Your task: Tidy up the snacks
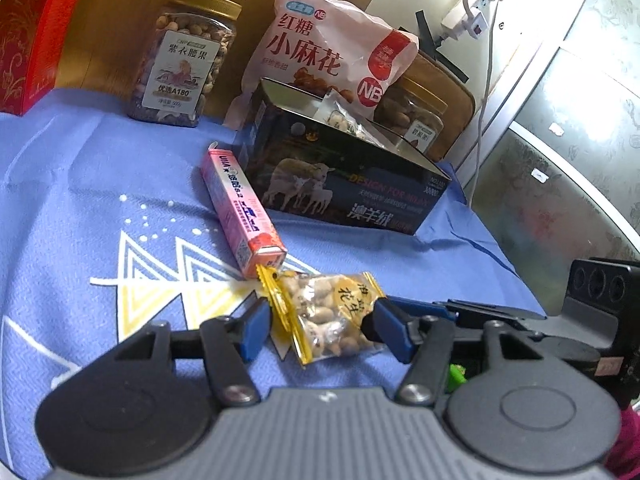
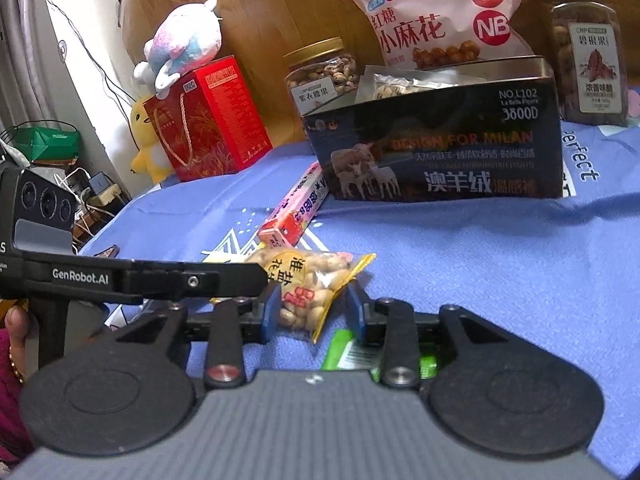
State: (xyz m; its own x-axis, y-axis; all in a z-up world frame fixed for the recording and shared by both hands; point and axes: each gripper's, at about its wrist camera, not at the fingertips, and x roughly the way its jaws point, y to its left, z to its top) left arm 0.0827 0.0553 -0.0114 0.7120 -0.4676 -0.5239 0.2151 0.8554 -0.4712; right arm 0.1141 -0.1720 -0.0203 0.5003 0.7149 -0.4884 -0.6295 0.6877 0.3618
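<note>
A clear packet of peanuts with yellow edges [image 1: 324,316] lies on the blue cloth, also in the right wrist view [image 2: 308,288]. My left gripper [image 1: 318,330] is open with its blue fingers on either side of the packet. My right gripper [image 2: 314,310] is open around the same packet from the other side. A pink carton [image 1: 242,208] lies just beyond the packet. A dark open box with sheep printed on it [image 1: 348,176] stands behind it and holds a small snack packet [image 2: 400,84].
Against the wooden backboard stand a pink bag of twists [image 1: 332,44], a nut jar with a gold lid [image 1: 184,56] and a second jar [image 2: 586,48]. A red gift box [image 2: 208,120] with plush toys [image 2: 184,44] stands at the left. A green wrapper [image 2: 344,350] lies under my right gripper.
</note>
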